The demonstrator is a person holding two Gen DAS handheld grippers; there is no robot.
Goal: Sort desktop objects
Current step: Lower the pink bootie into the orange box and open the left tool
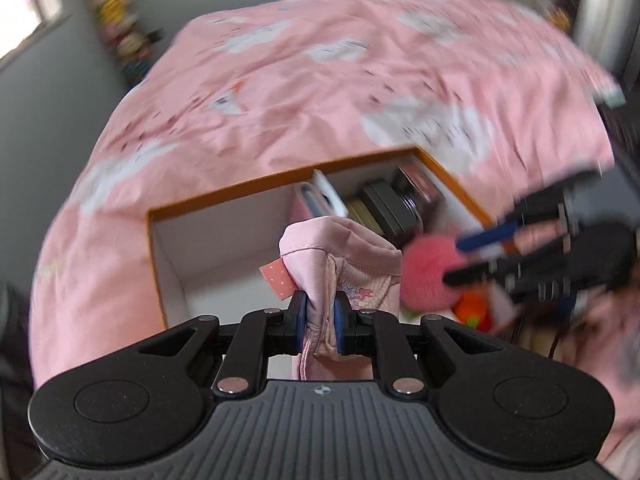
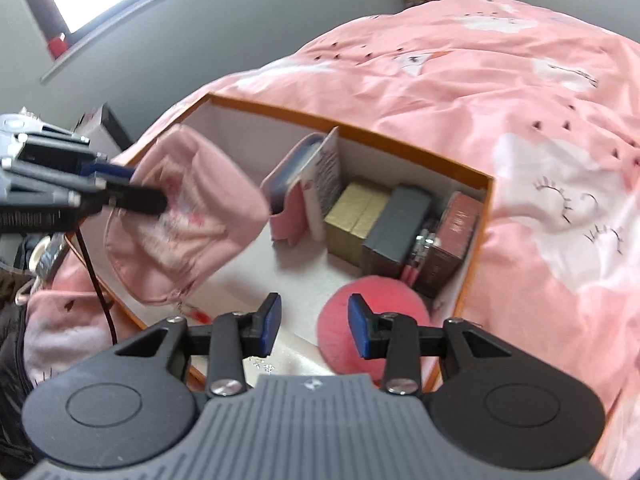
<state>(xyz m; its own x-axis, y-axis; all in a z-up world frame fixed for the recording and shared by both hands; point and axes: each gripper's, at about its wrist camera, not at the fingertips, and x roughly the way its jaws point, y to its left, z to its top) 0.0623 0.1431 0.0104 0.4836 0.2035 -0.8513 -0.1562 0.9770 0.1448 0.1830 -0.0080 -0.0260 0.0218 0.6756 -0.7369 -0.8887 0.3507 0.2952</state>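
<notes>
My left gripper (image 1: pixel 320 320) is shut on a pink fabric pouch (image 1: pixel 340 252) and holds it above the left half of an orange-rimmed white box (image 1: pixel 240 192). In the right wrist view the same pouch (image 2: pixel 192 216) hangs from the left gripper (image 2: pixel 140 186) over the box's left side. My right gripper (image 2: pixel 314 326) stands open with nothing between its pads, just above a pink fluffy ball (image 2: pixel 384 292) in the near corner of the box (image 2: pixel 400 140). Seen from the left wrist, the right gripper (image 1: pixel 468 258) reaches in beside the ball (image 1: pixel 424 280).
The box lies on a bed with a pink printed cover (image 2: pixel 520 100). Along its far wall stand a pink case (image 2: pixel 288 208), a gold box (image 2: pixel 356 220), a grey box (image 2: pixel 400 224) and a reddish box (image 2: pixel 456 236). The box floor (image 1: pixel 224 276) on the left is bare white.
</notes>
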